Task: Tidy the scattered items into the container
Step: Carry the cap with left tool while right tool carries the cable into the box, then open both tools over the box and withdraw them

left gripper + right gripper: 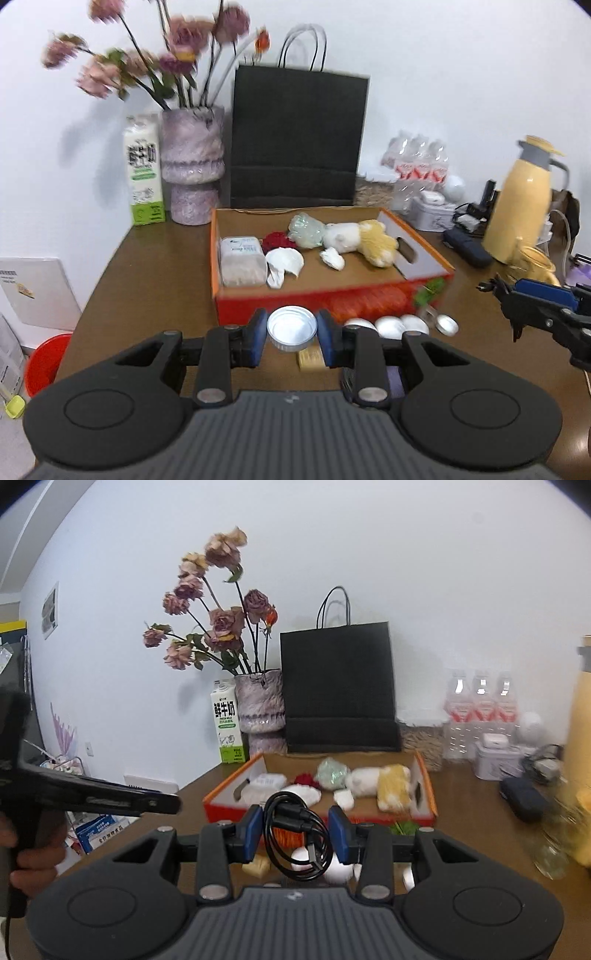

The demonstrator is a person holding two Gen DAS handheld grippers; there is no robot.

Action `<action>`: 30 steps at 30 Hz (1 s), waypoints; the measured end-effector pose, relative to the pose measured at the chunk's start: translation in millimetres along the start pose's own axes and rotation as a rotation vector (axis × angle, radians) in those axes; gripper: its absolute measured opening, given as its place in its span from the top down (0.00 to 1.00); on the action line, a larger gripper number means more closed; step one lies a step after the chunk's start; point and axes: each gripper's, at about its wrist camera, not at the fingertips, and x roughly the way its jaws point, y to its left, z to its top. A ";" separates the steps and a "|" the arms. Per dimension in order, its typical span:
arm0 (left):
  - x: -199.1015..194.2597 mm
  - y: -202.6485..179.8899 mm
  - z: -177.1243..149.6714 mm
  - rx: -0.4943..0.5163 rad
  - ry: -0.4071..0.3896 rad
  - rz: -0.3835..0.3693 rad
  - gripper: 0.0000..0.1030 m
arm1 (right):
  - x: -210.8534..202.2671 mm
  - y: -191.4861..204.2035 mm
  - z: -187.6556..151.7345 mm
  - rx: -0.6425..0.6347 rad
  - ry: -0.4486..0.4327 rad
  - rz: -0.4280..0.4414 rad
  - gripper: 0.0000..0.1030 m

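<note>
While clamped — left hand-held gripper on foil cup, right hand-held gripper on black cable — milk carton ("FRESH MILK") behind.

The orange cardboard box stands open. Inside it lie a plush toy, a white packet and crumpled tissues. Before the box, a silver lid and a coiled black cable are held up; white round pieces lie near its front wall.

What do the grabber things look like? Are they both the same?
Yes, they match. Each hand-held gripper, left and right, has a ribbed grey base, two round black discs, black linkage arms with silver pins, and two fingers with blue pads. From the side it looks like a black pistol-shaped handle. No sleeve shows.
</note>
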 end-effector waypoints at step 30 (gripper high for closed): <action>228.9 -0.6 39.8 0.250 0.356 0.101 0.44 | 358.9 -44.7 48.8 0.000 0.531 -0.036 0.33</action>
